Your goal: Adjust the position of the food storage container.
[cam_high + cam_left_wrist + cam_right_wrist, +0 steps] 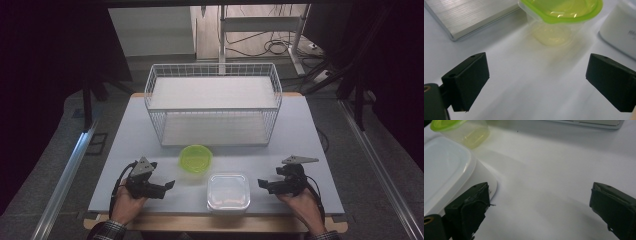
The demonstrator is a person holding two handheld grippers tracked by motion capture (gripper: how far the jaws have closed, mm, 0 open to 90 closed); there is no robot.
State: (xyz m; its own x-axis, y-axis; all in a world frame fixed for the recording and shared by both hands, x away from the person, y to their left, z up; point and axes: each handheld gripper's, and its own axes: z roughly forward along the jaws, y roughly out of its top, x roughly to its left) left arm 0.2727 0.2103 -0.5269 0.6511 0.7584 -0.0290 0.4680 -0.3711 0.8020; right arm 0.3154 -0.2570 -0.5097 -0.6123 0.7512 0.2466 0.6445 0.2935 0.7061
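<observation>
White table (300, 130), wire basket (214, 102), dim room, left claw (167, 186) and right claw (262, 184) released.

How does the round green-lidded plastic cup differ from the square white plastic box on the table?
The round green-lidded plastic cup has a bright green top and a clear yellowish body; the square white plastic box is white all over. The cup is round and smaller, the box square with rounded corners. Both stand closed on the table.

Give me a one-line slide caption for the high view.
Two open claws, left and right, flank a white lidded container and green bowl before a wire basket.
</observation>
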